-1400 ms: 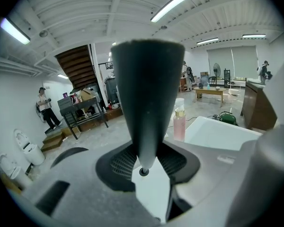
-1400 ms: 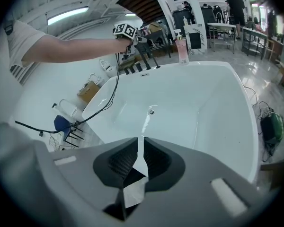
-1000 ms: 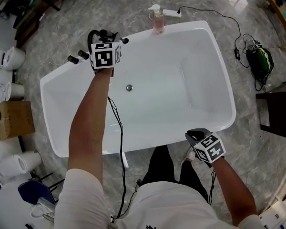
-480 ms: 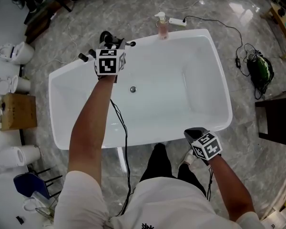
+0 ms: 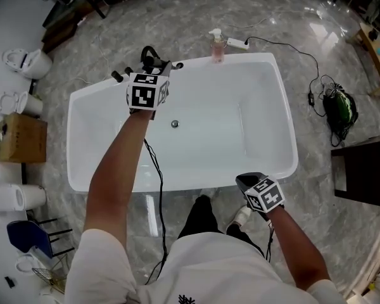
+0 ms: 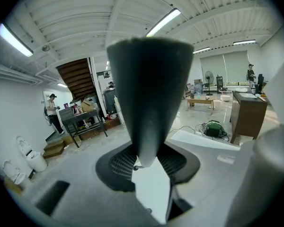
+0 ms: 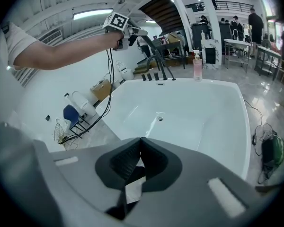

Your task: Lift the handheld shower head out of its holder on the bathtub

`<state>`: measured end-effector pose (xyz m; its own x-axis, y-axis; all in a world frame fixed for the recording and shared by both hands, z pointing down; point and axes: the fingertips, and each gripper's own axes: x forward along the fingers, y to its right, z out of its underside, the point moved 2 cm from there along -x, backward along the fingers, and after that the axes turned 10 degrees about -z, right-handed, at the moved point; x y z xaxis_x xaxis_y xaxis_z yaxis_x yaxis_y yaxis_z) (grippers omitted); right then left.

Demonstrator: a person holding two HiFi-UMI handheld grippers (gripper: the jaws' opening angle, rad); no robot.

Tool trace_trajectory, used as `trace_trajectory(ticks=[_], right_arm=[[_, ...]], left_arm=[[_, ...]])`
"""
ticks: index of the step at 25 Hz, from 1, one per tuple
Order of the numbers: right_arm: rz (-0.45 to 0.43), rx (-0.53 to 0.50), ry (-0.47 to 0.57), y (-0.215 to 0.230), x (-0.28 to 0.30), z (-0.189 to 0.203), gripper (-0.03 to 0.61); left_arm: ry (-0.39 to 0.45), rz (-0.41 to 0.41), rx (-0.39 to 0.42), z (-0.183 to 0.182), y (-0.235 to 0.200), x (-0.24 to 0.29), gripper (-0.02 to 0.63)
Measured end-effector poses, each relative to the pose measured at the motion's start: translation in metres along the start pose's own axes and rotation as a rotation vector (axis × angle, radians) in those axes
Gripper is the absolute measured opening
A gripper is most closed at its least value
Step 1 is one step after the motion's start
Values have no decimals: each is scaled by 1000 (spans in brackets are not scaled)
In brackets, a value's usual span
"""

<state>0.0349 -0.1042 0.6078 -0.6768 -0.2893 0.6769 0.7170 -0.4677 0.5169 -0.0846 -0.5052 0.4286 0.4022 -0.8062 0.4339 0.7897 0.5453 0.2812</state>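
A white bathtub (image 5: 285, 106) fills the middle of the head view. My left gripper (image 5: 153, 65) hangs over the tub's far rim, shut on the black handheld shower head (image 5: 149, 56). The shower head is up off the rim, beside the black tap knobs (image 5: 117, 76). In the left gripper view its dark tapered handle (image 6: 149, 103) stands up out of the jaws of my left gripper (image 6: 146, 162). In the right gripper view the raised shower head (image 7: 143, 36) shows above the black faucet (image 7: 156, 65). My right gripper (image 5: 247, 181) waits at the near rim, shut and holding nothing.
A pink soap bottle (image 5: 216, 46) stands on the far rim, with a white power strip (image 5: 236, 42) behind it. White toilets (image 5: 25, 62) and a cardboard box (image 5: 19, 138) are at the left. A green bag (image 5: 341, 109) and a dark cabinet (image 5: 364, 170) are at the right.
My left gripper has risen from the far rim with the shower head in it. My right gripper has lifted a little by the near rim.
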Motion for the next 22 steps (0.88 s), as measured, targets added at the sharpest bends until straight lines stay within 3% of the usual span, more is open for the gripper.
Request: trace_trajectory(ticks=[22], right_arm=[[-47,-93,21,-29,-49,19,14]], left_arm=[[32,-5,-16,-47,41,-154,140]])
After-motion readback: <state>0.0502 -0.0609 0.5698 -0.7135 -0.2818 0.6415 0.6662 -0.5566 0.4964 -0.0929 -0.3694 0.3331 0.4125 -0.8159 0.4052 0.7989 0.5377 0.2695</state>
